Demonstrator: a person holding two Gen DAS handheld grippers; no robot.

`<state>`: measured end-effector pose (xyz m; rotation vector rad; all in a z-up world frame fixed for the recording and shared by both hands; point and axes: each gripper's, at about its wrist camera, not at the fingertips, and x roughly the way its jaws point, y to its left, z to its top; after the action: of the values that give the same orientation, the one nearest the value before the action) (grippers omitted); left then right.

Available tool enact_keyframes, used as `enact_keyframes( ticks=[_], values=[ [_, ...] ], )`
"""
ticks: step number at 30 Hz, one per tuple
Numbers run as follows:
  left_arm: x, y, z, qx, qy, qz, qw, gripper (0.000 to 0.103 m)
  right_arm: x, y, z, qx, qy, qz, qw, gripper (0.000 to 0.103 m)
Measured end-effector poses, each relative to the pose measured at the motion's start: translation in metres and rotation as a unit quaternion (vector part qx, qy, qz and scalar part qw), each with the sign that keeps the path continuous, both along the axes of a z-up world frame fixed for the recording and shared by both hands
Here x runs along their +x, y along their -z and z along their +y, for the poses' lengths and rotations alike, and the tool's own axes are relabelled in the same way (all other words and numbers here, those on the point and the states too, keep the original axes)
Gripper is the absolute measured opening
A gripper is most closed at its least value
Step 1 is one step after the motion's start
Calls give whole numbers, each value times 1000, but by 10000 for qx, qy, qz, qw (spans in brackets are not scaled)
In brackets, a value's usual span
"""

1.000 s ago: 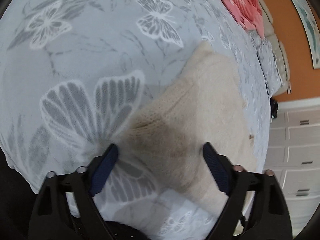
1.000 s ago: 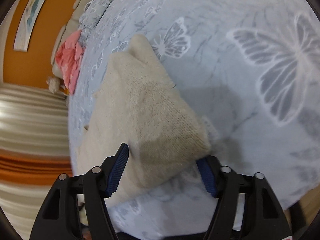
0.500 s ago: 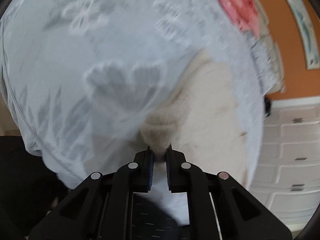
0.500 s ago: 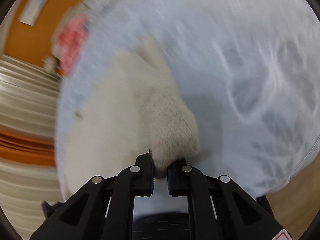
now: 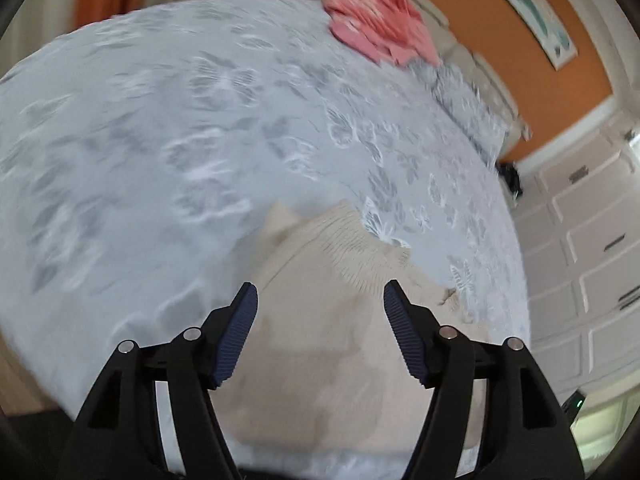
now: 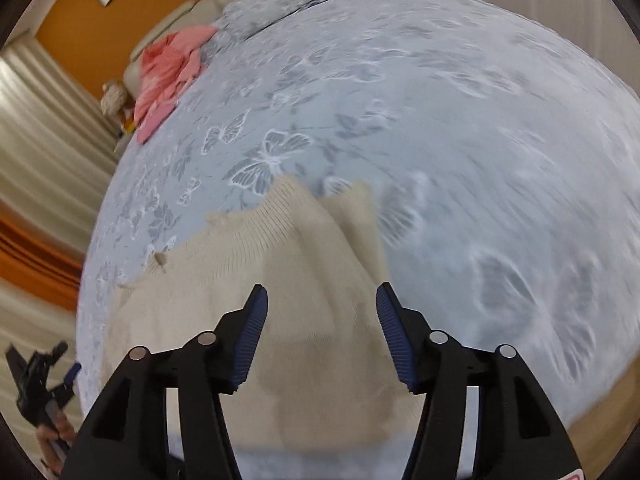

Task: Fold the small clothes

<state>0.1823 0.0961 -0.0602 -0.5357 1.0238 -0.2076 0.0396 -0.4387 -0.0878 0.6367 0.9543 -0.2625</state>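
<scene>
A cream knitted garment (image 5: 320, 320) lies flat near the close edge of a bed (image 5: 160, 140), its body a fine, soft knit and its far border a band of ribbing that fans out in raised lines; one narrow folded part juts toward the middle of the bed. The bedspread is pale blue-grey, printed with white-outlined butterflies and leaves, and much of it is smeared by motion blur. A crumpled coral-pink cloth (image 5: 380, 24) sits at the far side of the bed, by a cushioned beige headboard and an orange wall. The left wrist view alone shows white panelled drawers (image 5: 592, 248) beside the bed and a framed picture (image 5: 528, 4) on the wall; the right wrist view alone shows pleated pale curtains (image 6: 44, 132) with an orange band, a small plush toy (image 6: 113, 96) by the bed's corner, and, low at its left edge, the other black gripper held in a hand (image 6: 52, 436). The left gripper (image 5: 320, 304) hangs above the knit, pointing steeply down, its jaws spread after having just been opening, with nothing between the ribbed dark-blue pads (image 5: 236, 340). The right gripper (image 6: 320, 302) is posed the same way over the garment's other side, its jaws likewise just opened wide and empty, the fabric lying well below them.
</scene>
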Motion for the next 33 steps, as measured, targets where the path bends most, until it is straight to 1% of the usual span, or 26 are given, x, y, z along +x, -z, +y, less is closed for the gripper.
enact_keyframes(
  ticks=[2,4,5,6,7,8,9,10,11,12,13,14,15,17,21,22,23,24,25,26,27,28,29,30,31,33],
  values=[
    [24,15,-21,216,194,97,9995,63,31,11,3,-167,-217,184,9995,56],
    [42,32,-38,457,355,248,9980,62,54,24,4,-232,-346,365,9985,60],
    [40,42,-40,520,413,350,9972,60,64,34,3,-229,-425,501,9976,61],
    [44,51,-43,611,437,493,9960,50,73,44,2,-174,-512,606,9967,52],
    [49,61,-44,693,457,660,9944,27,77,51,1,16,-664,591,9960,29],
    [53,72,-43,696,441,824,9932,13,80,53,2,125,-715,620,9954,6],
    [54,75,-39,641,378,844,9936,5,75,46,-5,114,-581,427,9973,6],
    [55,76,-30,545,244,775,9952,2,70,39,-10,77,-451,261,9986,6],
    [57,78,-23,582,129,780,9952,0,61,32,-24,71,-164,87,9998,6],
    [58,82,-18,568,75,819,9950,0,56,35,-35,108,19,70,9999,5],
    [60,88,-15,485,76,869,9950,0,56,48,-45,153,116,277,9994,5],
    [61,94,-14,420,97,889,9951,0,57,68,-53,323,111,647,9973,5],
    [62,93,-16,459,134,867,9951,0,56,74,-54,446,58,691,9966,6],
    [63,86,-22,585,233,807,9947,0,53,56,-48,365,5,399,9985,7],
    [57,86,-21,516,267,809,9950,0,44,30,-22,320,-227,27,9992,24],
    [57,88,-20,491,252,813,9952,0,44,31,-17,249,-362,23,9990,21],
    [57,89,-20,479,244,793,9954,0,47,43,-11,-44,-504,439,9978,13],
    [56,88,-21,530,264,770,9953,0,48,57,-14,-143,-461,865,9951,11],
    [55,85,-20,565,254,798,9949,0,43,62,-19,13,-288,897,9956,10],
    [54,80,-18,504,196,837,9950,0,29,56,-30,340,94,677,9971,10],
    [49,72,-11,329,113,812,9961,1,17,44,-36,446,345,475,9973,19],
    [43,65,-4,187,50,735,9971,7,6,34,-38,408,458,325,9976,22],
    [32,55,7,24,-47,626,9980,15,-12,19,-37,252,546,158,9981,34],
    [21,48,17,-67,-140,569,9983,42,-26,11,-34,162,576,104,9982,48],
    [5,43,32,-144,-314,544,9979,67,-41,8,-31,135,600,96,9981,53],
    [-21,45,56,-389,-635,588,9955,71,-76,14,-24,415,587,143,9973,57]
  ],
)
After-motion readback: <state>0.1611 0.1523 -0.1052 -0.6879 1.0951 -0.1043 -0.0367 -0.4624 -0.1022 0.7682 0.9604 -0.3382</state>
